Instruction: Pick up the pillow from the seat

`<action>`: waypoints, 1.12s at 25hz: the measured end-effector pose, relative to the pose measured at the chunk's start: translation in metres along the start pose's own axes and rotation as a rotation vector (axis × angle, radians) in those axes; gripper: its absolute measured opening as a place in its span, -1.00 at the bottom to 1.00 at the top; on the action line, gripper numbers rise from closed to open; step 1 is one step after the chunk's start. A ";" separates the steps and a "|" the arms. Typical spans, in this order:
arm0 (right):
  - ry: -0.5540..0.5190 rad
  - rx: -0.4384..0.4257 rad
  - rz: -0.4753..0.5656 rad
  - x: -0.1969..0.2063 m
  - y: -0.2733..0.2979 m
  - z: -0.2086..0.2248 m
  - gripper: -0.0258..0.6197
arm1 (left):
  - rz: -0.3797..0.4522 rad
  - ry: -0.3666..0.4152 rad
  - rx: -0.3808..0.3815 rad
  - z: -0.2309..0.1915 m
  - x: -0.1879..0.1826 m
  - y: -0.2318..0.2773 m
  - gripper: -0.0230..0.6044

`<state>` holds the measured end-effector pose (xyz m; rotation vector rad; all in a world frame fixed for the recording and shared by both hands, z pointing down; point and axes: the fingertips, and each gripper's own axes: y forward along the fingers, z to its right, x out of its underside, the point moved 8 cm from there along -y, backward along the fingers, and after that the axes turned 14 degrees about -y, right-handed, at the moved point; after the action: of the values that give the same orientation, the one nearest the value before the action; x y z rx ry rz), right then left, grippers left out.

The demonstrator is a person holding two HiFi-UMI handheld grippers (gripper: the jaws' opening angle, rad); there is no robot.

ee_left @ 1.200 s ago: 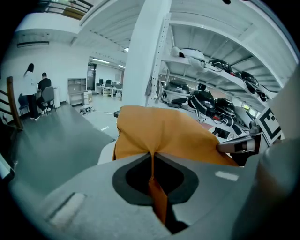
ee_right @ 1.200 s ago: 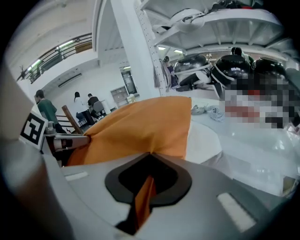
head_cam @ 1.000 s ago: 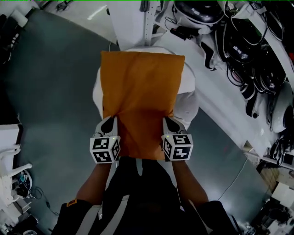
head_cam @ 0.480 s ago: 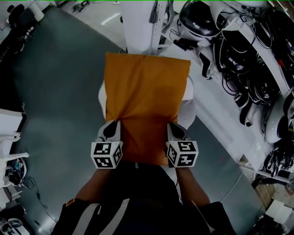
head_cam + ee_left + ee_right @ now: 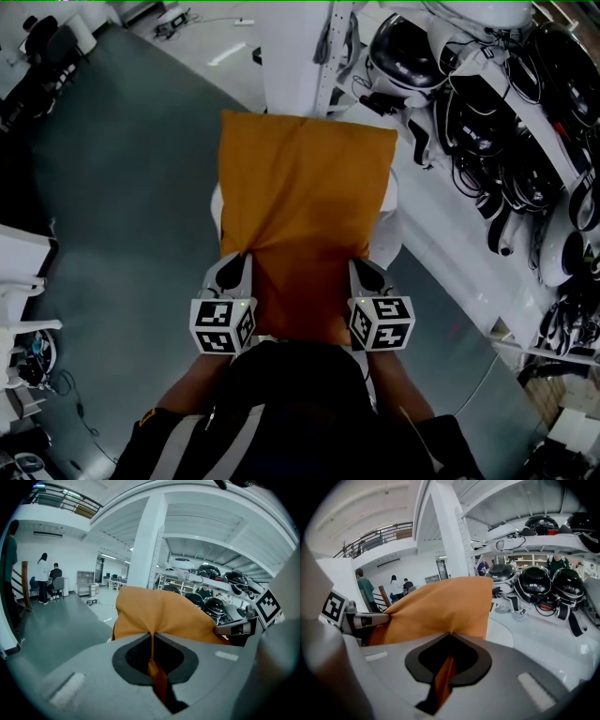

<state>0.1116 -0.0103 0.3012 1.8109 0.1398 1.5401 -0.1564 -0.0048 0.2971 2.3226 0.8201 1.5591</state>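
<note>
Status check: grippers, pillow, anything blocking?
Both shut on the pillow: left gripper, right gripper, at its near edge. Pillow over the seat, contact unclear. Nothing blocking in view.

Grey floor [image 5: 122, 206] left of the pillow [image 5: 300, 206] is open, wide passage; white pillar [image 5: 292, 56] blocks just past the pillow's far edge; rack of helmets and cables [image 5: 492, 131] crowds the right side; white seat [image 5: 389, 239] close beneath the pillow

One pillow [image 5: 305, 206], one white seat [image 5: 389, 234], two grippers [image 5: 237, 258] [image 5: 359, 264], one pillar [image 5: 291, 56]
</note>
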 end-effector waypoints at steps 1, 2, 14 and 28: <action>-0.001 0.005 0.002 -0.001 -0.004 -0.007 -0.90 | 0.003 0.001 0.005 -0.003 -0.001 -0.006 -0.91; -0.003 0.009 0.004 -0.001 -0.008 -0.013 -0.90 | 0.005 0.001 0.011 -0.005 -0.001 -0.013 -0.91; -0.016 0.062 0.045 0.008 -0.069 -0.089 -0.90 | 0.036 -0.008 0.073 -0.030 0.016 -0.096 -0.91; -0.063 0.035 0.164 0.016 -0.142 -0.080 -0.89 | 0.121 -0.006 0.041 0.022 0.040 -0.154 -0.91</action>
<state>0.0967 0.1369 0.2302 1.9364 -0.0126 1.5993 -0.1749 0.1460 0.2457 2.4469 0.7290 1.5959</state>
